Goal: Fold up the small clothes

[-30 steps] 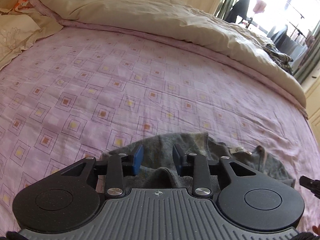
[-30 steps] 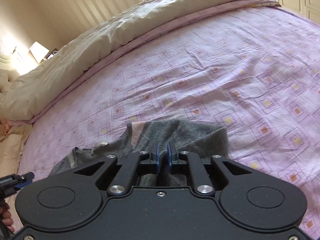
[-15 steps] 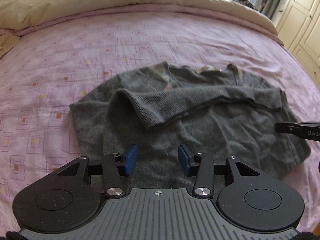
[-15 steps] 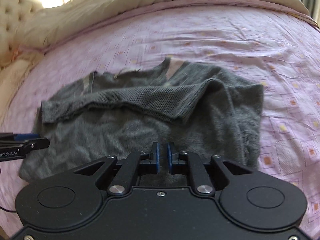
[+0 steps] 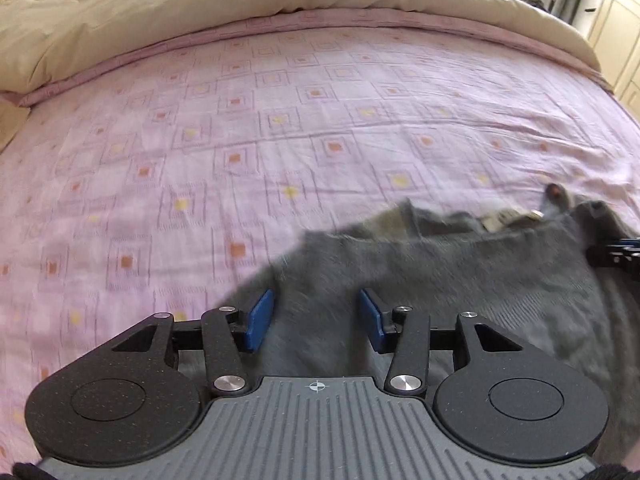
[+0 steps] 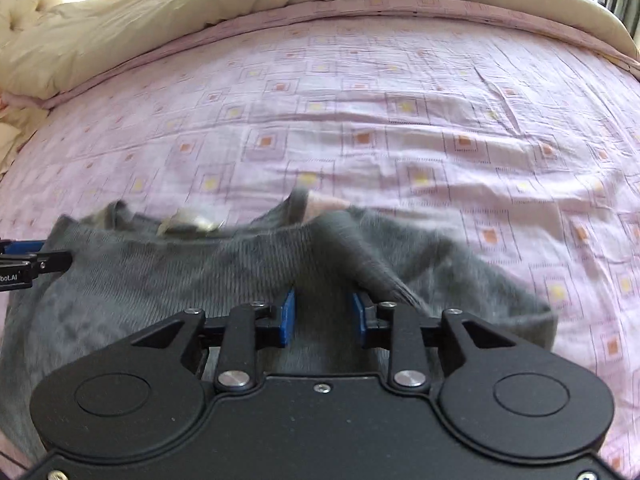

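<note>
A small grey knitted sweater (image 5: pixel 440 276) lies rumpled on the pink patterned bedsheet (image 5: pixel 280 140), its neck label (image 5: pixel 508 218) on the far side. My left gripper (image 5: pixel 315 320) is open just over the sweater's left part, with cloth showing between the blue pads (image 5: pixel 260 318) but not pinched. In the right wrist view the sweater (image 6: pixel 160 280) has a folded ridge running across it. My right gripper (image 6: pixel 323 316) is open over its near right part, beside a raised fold. Each gripper's tip shows at the other view's edge: the right gripper (image 5: pixel 616 252) and the left gripper (image 6: pixel 28 264).
A cream duvet (image 5: pixel 200 12) is bunched along the far side of the bed, also seen as the duvet (image 6: pixel 200 8) in the right view. Cream cupboard doors (image 5: pixel 616 20) stand at the far right. Bare sheet (image 6: pixel 400 120) stretches beyond the sweater.
My right gripper's jaws have parted from nearly closed to open. Both grippers have dropped closer to the sweater, which now fills the lower views with motion blur. The left stays open.
</note>
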`<state>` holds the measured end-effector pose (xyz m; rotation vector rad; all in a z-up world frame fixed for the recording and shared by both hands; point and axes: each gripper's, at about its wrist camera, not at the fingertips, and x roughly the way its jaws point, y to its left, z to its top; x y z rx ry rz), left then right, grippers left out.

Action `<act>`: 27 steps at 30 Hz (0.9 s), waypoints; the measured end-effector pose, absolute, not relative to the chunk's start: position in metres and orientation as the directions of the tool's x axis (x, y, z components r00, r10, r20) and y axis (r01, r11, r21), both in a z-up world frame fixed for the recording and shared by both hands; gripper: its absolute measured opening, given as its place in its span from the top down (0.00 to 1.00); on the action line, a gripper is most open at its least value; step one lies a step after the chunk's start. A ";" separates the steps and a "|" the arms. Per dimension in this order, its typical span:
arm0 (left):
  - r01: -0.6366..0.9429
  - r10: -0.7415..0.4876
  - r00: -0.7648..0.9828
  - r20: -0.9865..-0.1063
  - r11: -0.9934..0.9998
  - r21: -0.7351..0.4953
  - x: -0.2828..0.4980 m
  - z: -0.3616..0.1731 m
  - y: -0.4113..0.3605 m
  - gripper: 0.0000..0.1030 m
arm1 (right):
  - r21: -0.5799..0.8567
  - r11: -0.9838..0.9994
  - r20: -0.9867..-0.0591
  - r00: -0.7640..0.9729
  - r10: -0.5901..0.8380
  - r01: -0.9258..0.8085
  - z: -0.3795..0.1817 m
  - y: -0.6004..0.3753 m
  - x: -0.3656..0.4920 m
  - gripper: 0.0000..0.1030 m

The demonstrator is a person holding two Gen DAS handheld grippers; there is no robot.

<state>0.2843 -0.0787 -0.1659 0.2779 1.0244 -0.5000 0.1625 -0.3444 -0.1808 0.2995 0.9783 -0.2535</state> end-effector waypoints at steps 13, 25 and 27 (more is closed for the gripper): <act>0.459 -0.306 0.426 -0.851 0.884 -0.088 0.247 -0.133 -0.065 0.33 | 0.111 0.934 -0.780 0.612 -0.130 0.338 -0.147 -0.311 0.138 0.15; 0.551 -0.189 0.395 -0.899 0.831 0.068 0.173 -0.162 -0.069 0.31 | -0.088 0.978 -0.863 0.477 -0.168 0.187 -0.185 -0.239 0.120 0.05; 0.547 -0.195 0.397 -0.897 0.835 0.060 0.174 -0.167 -0.063 0.25 | -0.058 0.971 -0.858 0.486 -0.168 0.233 -0.191 -0.248 0.116 0.02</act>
